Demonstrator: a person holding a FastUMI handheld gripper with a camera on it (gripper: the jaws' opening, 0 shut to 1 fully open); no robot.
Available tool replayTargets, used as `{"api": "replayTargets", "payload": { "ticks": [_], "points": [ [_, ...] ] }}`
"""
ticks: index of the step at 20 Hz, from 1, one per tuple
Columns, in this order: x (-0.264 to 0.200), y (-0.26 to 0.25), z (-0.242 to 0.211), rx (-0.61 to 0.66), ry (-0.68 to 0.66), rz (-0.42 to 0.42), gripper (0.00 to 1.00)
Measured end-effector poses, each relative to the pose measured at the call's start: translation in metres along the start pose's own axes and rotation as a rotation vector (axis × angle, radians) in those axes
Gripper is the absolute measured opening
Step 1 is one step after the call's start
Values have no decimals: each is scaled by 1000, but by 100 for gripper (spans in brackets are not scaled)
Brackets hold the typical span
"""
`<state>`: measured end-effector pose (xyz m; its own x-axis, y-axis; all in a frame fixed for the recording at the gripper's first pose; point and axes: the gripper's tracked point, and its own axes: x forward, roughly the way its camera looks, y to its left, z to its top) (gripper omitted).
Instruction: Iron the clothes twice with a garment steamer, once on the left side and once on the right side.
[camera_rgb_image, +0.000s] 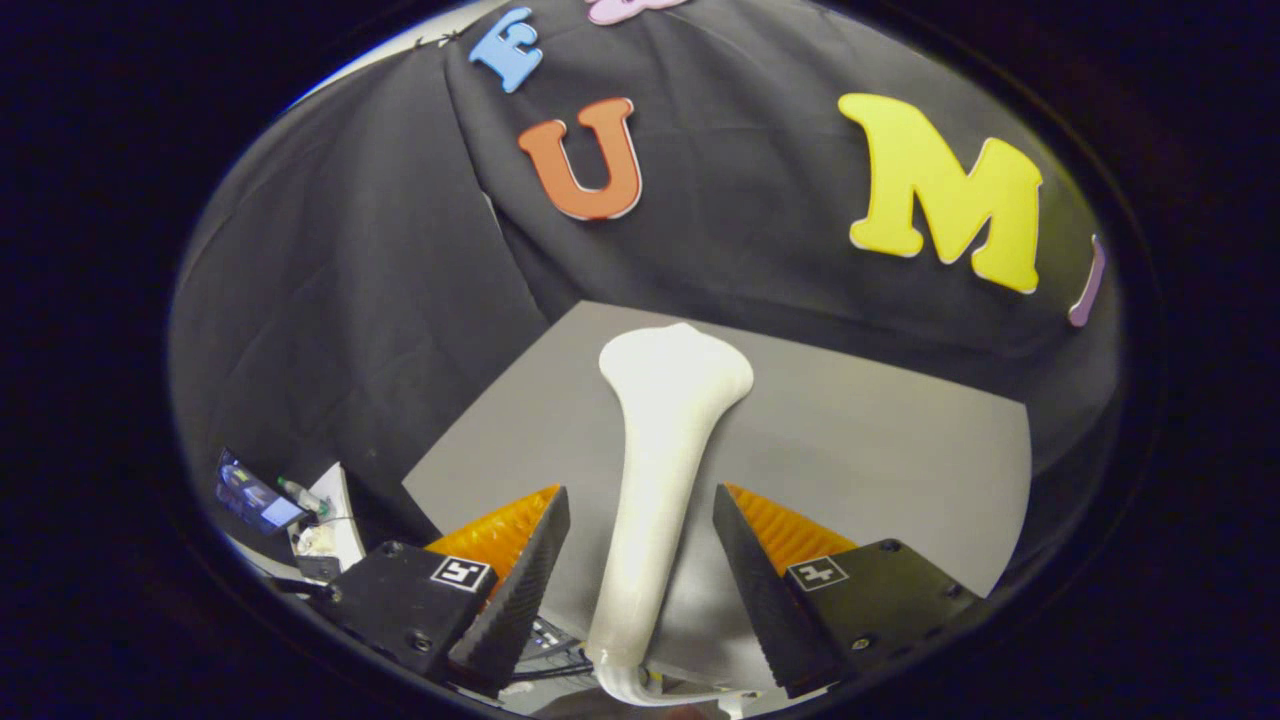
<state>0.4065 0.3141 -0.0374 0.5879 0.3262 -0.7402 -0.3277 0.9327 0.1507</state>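
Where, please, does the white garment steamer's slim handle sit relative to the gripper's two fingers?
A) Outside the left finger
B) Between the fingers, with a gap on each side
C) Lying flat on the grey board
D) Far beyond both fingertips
B: the white garment steamer rises between the open gripper's fingers, neither visibly pressing on its handle, its flared head over the grey board.

A flat grey surface (880, 450) stretches ahead of my tongs (640, 560), backed by black cloth. My fingers stand apart either side of the white steamer (665, 420); whether it rests there, I can't tell.
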Motion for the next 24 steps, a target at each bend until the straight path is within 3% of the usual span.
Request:
{"api": "replayTargets", "payload": {
  "ticks": [5,11,18,24],
  "points": [
    [25,1,-7,2,70,-37,89],
    [34,-7,-4,-94,48,-161,88],
    [32,-6,-9,-71,39,-193,83],
    [30,-2,-10,-7,6,-185,47]
  ]
}}
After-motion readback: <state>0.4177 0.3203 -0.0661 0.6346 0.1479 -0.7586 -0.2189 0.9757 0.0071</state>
